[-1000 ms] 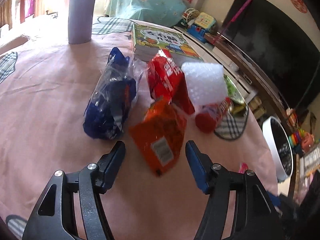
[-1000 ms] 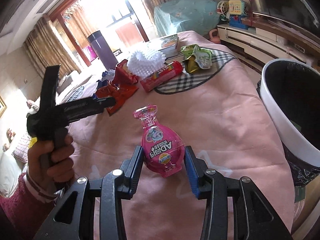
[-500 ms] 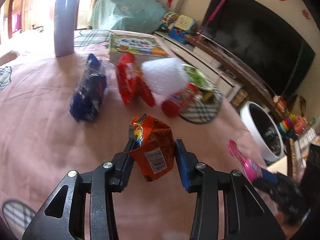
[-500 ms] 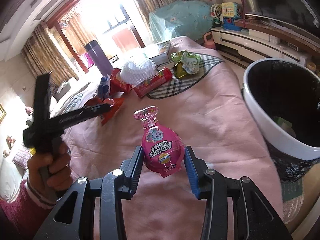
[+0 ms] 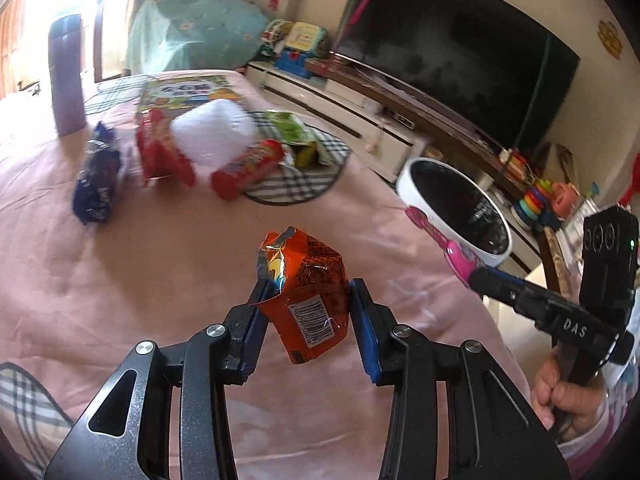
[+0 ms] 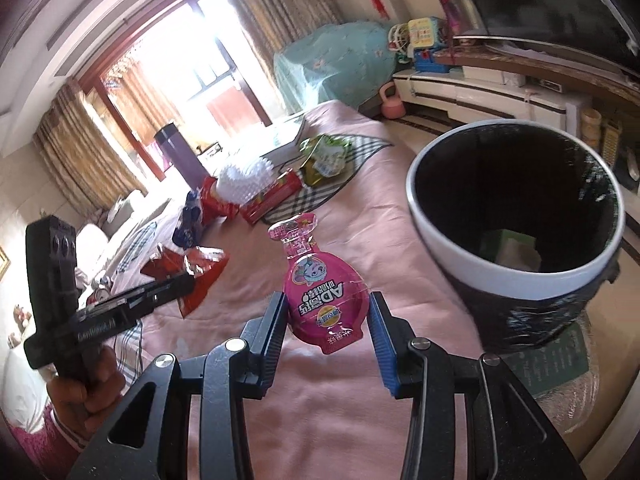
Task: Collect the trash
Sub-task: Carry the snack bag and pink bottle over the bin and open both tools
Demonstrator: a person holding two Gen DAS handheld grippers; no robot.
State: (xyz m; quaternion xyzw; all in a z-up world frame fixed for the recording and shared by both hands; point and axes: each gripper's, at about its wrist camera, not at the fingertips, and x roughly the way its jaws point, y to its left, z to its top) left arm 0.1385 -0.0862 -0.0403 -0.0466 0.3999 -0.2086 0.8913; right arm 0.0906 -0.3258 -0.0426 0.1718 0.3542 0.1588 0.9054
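My left gripper is shut on an orange snack bag and holds it above the pink tablecloth. My right gripper is shut on a pink drink pouch, close to the left of the white-rimmed trash bin. The bin has a black liner and some trash inside. In the left wrist view the pink pouch is at the bin's near rim. The orange bag shows at the left of the right wrist view.
Further trash lies at the table's far side: a blue wrapper, a red bag, white foam, a red tube, a green packet. A purple flask and a book stand behind. A TV cabinet lies beyond.
My left gripper closed on the orange bag, lifted it and carried it right, towards the bin. My right gripper carried the pink pouch closer to the bin.
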